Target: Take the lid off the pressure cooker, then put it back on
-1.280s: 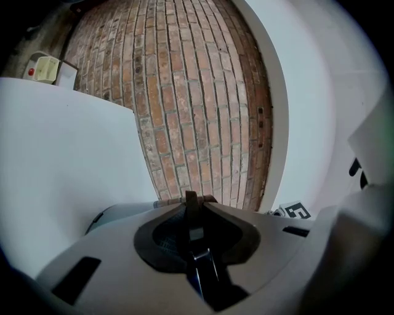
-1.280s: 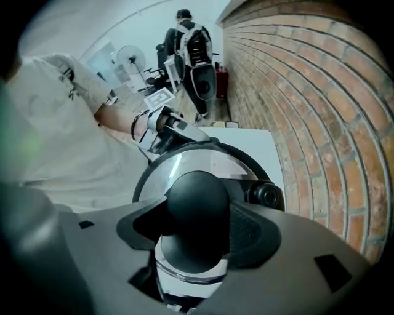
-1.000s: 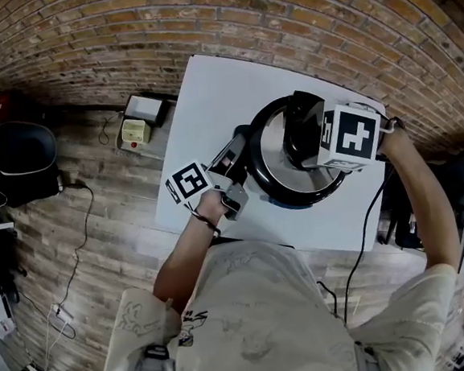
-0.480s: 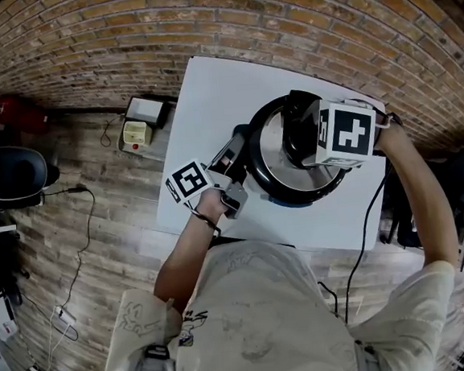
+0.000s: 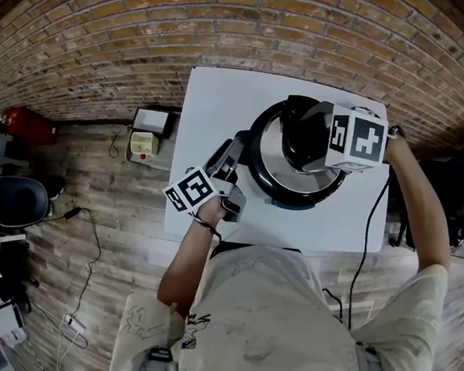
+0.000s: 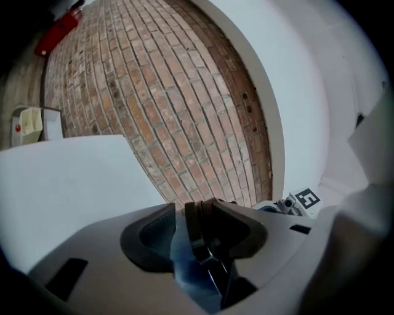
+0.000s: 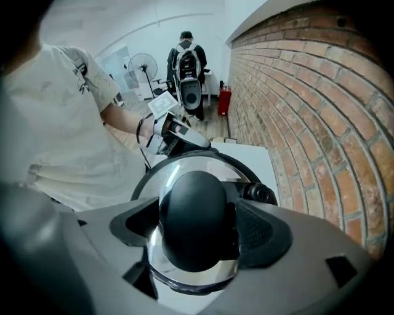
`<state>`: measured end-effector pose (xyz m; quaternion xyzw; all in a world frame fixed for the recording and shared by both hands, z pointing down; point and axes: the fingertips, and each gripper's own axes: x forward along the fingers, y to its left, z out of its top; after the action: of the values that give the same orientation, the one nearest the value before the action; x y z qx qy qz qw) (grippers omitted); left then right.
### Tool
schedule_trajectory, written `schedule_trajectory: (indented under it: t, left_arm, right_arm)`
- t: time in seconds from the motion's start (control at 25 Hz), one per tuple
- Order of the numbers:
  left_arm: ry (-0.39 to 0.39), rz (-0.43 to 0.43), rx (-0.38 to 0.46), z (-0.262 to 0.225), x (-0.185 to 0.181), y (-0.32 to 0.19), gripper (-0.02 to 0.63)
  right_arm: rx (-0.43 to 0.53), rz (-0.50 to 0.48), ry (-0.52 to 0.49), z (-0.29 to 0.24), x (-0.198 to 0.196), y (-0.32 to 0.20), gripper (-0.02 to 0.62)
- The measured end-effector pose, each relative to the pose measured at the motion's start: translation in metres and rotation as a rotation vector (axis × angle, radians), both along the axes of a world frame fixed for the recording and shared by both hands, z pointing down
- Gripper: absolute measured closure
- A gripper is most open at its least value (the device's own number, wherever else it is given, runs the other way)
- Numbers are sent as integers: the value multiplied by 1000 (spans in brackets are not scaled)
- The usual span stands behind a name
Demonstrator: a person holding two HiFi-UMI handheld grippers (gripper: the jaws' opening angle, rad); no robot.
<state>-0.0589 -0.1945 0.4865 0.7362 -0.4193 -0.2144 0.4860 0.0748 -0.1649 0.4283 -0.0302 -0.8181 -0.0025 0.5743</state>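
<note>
**Spotter:** Looking down at your counter (image 5: 209, 110), the pressure cooker (image 5: 256, 166) stands toward its 3 o'clock side, with the lid (image 5: 271, 157) seated flat on the pot.

**Operator:** And the grips?

**Spotter:** Your right gripper (image 7: 198, 229) points steeply down over the lid's black knob (image 7: 192, 212). Its jaws have just been opening and now stand wide. The knob is between them with a sliver of gap at the right pad, so nothing is clamped. Your left gripper (image 6: 194, 237) lies level at the pot's 9 o'clock. Its jaws have just been opening too, and the side handle (image 6: 206, 261) is between them but not squeezed.

**Operator:** Which step, then?

**Spotter:** With the lid down and both jaws slack, I'd judge you're letting go after reseating it, though a lift not yet begun would look the same. If it's the release, draw the right gripper straight up off the knob. Then pull the left one back toward 9 o'clock without nudging the handle. If it's the lift, close both firmly first.
</note>
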Motion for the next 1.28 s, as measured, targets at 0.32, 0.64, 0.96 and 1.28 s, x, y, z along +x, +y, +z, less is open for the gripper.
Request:
schedule_trajectory:
  t: [0.32,0.64,0.96,1.28]
  left_arm:
    - [-369,-74,144,-30,-33,2,414]
    - [-816,-128,392,-79,-34,8,414]
    - [-1045,-217,595,-110,-21,25,416]
    - [-1017,-227,562,-105,-21,31,416]
  right_arm:
    - [111,243,-527,-44,1,1,196]
    - [497,723,-945,-85,75,-10,196]
    - [869,1192,-1058,-86,159,10,200]
    - [857,1285,-1016,-62,167,15,204]
